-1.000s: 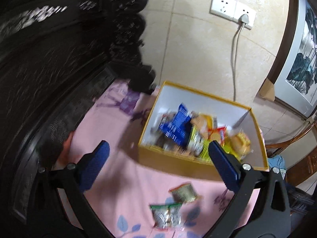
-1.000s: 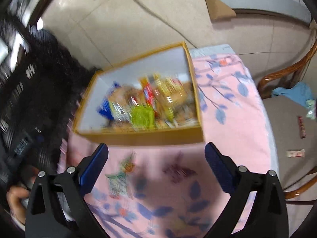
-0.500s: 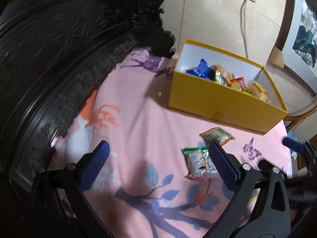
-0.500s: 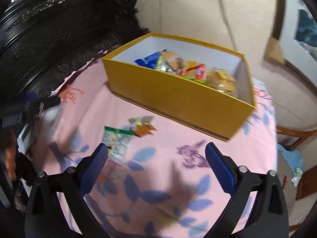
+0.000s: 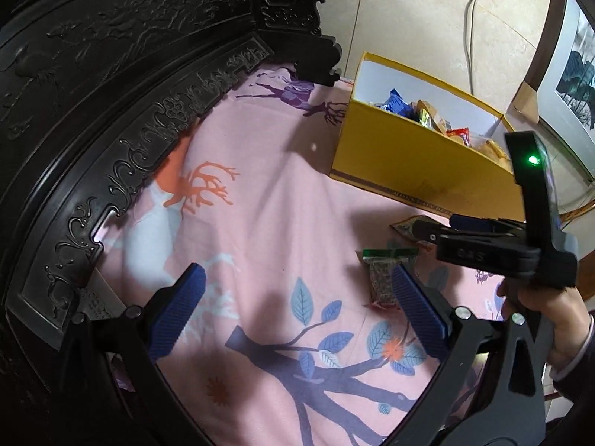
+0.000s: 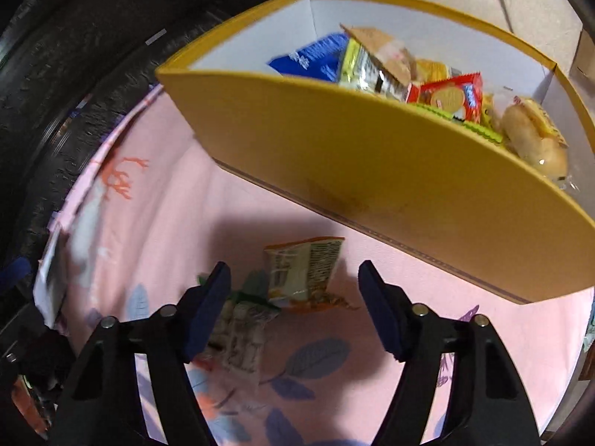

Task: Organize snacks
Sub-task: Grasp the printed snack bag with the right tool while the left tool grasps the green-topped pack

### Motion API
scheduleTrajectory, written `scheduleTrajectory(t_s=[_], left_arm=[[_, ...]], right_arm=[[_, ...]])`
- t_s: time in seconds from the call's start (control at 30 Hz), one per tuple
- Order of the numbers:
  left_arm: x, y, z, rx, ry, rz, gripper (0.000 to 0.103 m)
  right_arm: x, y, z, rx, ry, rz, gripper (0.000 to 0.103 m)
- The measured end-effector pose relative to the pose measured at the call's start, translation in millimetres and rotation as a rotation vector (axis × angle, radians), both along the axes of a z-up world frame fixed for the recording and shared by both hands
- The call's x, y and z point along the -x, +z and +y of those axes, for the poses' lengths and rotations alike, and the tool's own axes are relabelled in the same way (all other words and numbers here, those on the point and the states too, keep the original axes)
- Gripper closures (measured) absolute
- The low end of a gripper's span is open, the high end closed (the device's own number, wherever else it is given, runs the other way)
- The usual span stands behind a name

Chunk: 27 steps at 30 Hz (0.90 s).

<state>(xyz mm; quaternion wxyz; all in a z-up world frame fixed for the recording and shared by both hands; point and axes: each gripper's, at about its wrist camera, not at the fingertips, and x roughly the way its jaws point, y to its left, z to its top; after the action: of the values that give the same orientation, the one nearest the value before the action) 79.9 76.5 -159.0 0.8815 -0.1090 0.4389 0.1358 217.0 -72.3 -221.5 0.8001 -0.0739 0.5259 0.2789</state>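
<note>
The right tongs [image 6: 293,304] have just been closing and stand half open around the orange packet [image 6: 303,273], not pressing it. The yellow box [image 6: 372,171] lies at 12 o'clock. The left tongs [image 5: 297,314] gape wide, empty.

The right gripper [image 6: 293,297] points down at a pink floral tablecloth [image 6: 156,223], its jaws having just been closing, with an orange-edged snack packet [image 6: 303,271] lying between the blue pads, which do not press on it. A green-topped snack packet [image 6: 240,330] lies just beside it, partly behind the left finger [image 6: 204,312]. Beyond stands a yellow cardboard box [image 6: 372,156] with white inner walls, holding a blue wrapper [image 6: 312,57], a red biscuit packet [image 6: 452,94] and a wrapped bun [image 6: 535,137], with dark carved furniture [image 6: 74,55] at the left.
</note>
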Motion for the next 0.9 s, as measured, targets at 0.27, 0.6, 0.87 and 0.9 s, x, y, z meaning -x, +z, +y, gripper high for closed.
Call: scheduleTrajectory(t_s=[0.27, 0.6, 0.87, 0.9], left_arm=[[-8.2, -11.6, -1.9, 0.020, -0.025, 0.039, 0.002], [-30.6, -26.4, -30.4, 0.020, -0.150, 0.100, 0.002], [-82.1, -57.5, -88.1, 0.030, -0.223, 0.197, 0.002], [-85.6, -60.7, -92.2, 0.024, -0.222, 0.204, 0.002]], right_arm=[[-12.9, -21.0, 7.1, 0.033, 0.035, 0.053, 0.058], [14.9, 9.3, -48.6, -0.101, -0.057, 0.064, 0.062], [46.8, 21.5, -115.5, -0.183, -0.231, 0.104, 0.062], [49.0, 20.8, -120.5, -0.185, -0.249, 0.107, 0.062]])
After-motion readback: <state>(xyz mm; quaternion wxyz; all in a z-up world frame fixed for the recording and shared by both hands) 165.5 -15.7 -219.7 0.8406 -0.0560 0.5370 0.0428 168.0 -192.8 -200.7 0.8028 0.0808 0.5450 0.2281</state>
